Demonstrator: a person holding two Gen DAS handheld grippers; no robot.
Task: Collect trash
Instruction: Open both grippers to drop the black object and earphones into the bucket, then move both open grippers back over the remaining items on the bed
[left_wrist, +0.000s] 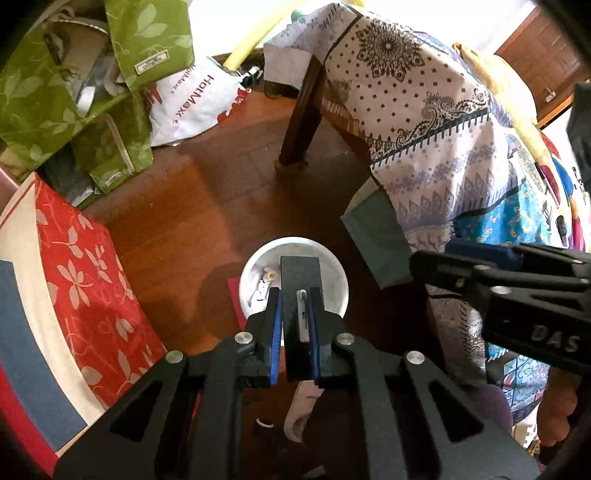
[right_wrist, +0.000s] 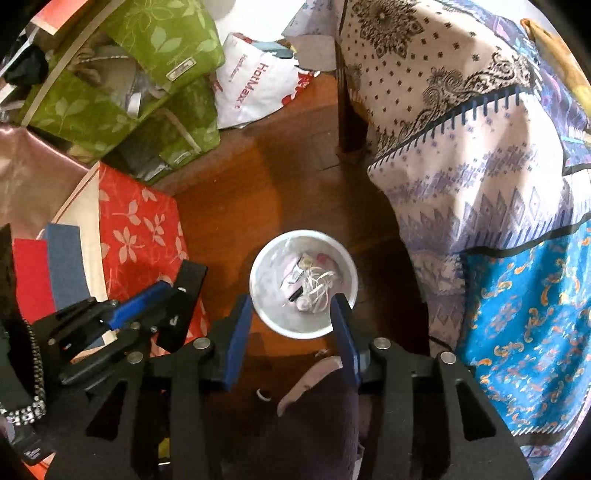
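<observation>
A white round bin (left_wrist: 334, 275) stands on the wooden floor, with scraps and white string inside (right_wrist: 314, 282). My left gripper (left_wrist: 295, 299) is shut on a flat black rectangular piece (left_wrist: 300, 273) and holds it above the bin. In the right wrist view the left gripper (right_wrist: 168, 295) shows at the left with the black piece (right_wrist: 186, 295) in it. My right gripper (right_wrist: 291, 308) is open and empty, its fingers either side of the bin's (right_wrist: 269, 317) near rim. The right gripper also shows in the left wrist view (left_wrist: 436, 264) at the right.
A red floral box (left_wrist: 85, 280) stands left. Green floral bags (left_wrist: 55, 96) and a white plastic bag (left_wrist: 195, 103) lie behind. A table with a patterned cloth (left_wrist: 424, 122) and wooden leg (left_wrist: 299, 122) is on the right. A small ring (right_wrist: 264, 394) lies on the floor.
</observation>
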